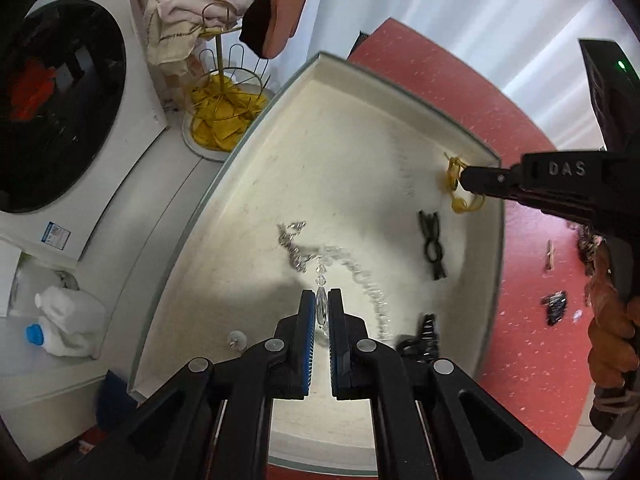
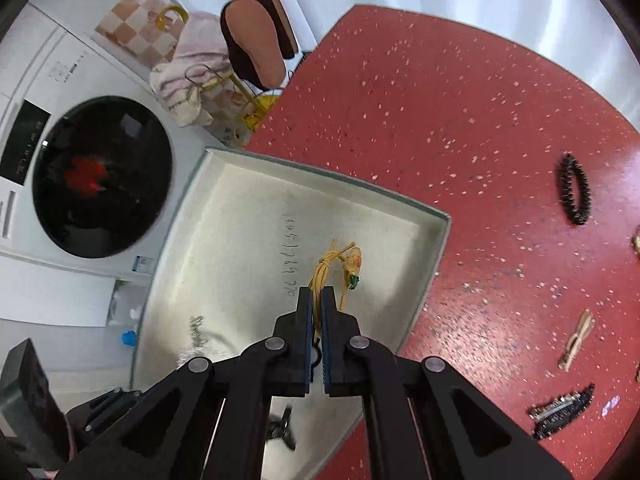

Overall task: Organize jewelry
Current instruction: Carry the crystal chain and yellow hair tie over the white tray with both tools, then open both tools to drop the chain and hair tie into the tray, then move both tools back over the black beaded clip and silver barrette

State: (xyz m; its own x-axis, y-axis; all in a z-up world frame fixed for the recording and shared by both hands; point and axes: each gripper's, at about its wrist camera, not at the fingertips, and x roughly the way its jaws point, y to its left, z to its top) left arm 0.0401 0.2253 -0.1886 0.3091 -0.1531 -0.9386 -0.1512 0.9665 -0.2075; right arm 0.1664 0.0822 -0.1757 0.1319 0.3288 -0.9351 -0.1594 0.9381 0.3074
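Note:
A shallow cream tray (image 1: 320,140) lies on the red table (image 2: 460,120). My left gripper (image 1: 321,304) is shut on the clear pendant end of a crystal bead necklace (image 1: 316,256) that trails over the tray floor. My right gripper (image 2: 317,300) is shut on a yellow cord necklace (image 2: 334,264) with an orange and green pendant, held over the tray's far right corner; it also shows in the left wrist view (image 1: 460,188). A black bow clip (image 1: 432,246) and a black hair claw (image 1: 420,336) lie in the tray.
On the red table right of the tray (image 2: 436,248) lie a black beaded bracelet (image 2: 575,190), a tan bow clip (image 2: 576,344) and a black sparkly clip (image 2: 560,410). A washing machine (image 1: 60,100), a gold rack (image 1: 224,40) with cloths and a white bottle (image 1: 64,328) stand left.

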